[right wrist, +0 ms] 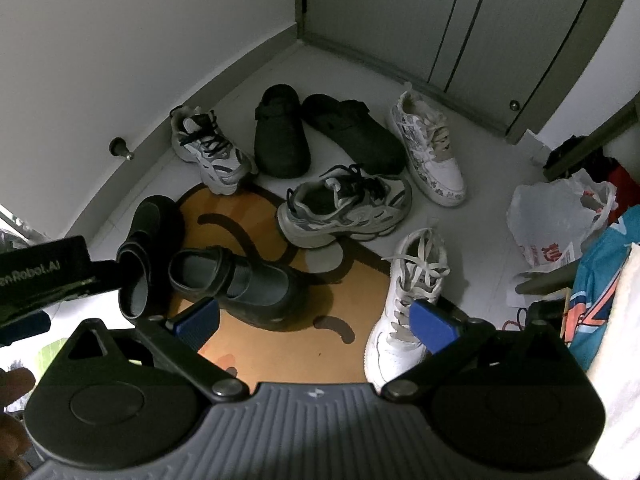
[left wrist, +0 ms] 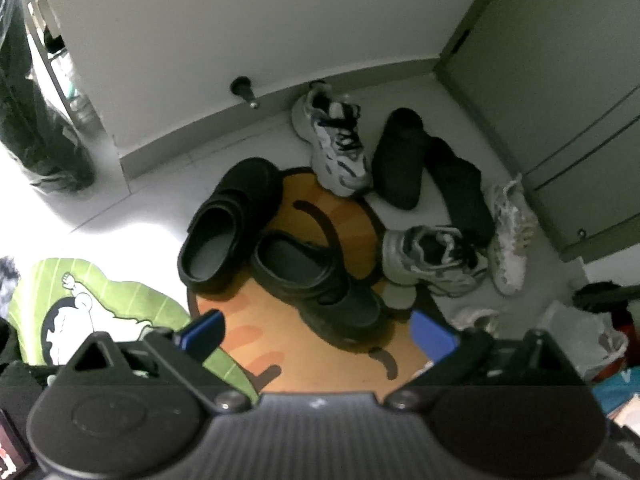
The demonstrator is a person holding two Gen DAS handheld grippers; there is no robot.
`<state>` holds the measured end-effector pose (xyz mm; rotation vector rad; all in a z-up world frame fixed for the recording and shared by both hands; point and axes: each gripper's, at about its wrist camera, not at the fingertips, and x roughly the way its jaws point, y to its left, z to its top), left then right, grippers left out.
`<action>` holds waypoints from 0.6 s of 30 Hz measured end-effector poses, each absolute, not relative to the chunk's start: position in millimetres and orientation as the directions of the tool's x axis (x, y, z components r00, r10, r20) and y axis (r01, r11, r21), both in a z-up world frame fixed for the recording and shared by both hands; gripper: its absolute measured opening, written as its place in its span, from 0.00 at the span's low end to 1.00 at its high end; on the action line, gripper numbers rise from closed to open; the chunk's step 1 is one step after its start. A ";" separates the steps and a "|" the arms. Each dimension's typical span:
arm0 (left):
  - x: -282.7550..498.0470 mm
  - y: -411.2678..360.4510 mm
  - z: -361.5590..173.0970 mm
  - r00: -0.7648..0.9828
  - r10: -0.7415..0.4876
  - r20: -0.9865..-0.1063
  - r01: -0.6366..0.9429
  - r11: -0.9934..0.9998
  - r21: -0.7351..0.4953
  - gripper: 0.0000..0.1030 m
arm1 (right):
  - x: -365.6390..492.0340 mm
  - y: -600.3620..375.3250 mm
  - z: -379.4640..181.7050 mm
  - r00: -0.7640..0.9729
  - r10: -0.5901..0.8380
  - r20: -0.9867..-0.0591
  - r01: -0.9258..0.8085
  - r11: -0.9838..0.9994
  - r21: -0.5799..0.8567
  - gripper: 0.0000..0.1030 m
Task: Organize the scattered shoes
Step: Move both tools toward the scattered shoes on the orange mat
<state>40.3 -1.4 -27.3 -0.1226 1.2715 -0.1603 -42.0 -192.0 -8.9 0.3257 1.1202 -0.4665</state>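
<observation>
Several shoes lie scattered on a pale floor by a round orange mat (right wrist: pixel 280 320). Two black chunky clogs (left wrist: pixel 228 220) (left wrist: pixel 320 284) rest on the mat, seen again in the right wrist view as clogs (right wrist: pixel 148 252) (right wrist: pixel 240 284). Grey-white sneakers (right wrist: pixel 208 148) (right wrist: pixel 344 208), a pair of dark slip-ons (right wrist: pixel 280 136) (right wrist: pixel 356 136), and white sneakers (right wrist: pixel 430 148) (right wrist: pixel 404 308) lie around. My left gripper (left wrist: pixel 316 334) hovers open above the nearer clog. My right gripper (right wrist: pixel 316 326) is open, its right finger beside the near white sneaker. Neither holds anything.
A white wall with a door stopper (left wrist: pixel 244 90) runs behind the shoes; grey cabinet doors (right wrist: pixel 460 32) stand at the right. A plastic bag (right wrist: pixel 560 216) and cloth clutter sit at the right. A green mat (left wrist: pixel 100 312) lies left. A person's fingers (right wrist: pixel 12 392) show at lower left.
</observation>
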 end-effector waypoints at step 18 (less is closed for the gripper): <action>54.3 2.6 -33.3 0.266 -0.201 -0.943 0.042 0.980 -0.197 0.97 | -33.4 -195.5 -16.0 0.365 -0.213 -0.906 0.516 0.857 0.006 1.00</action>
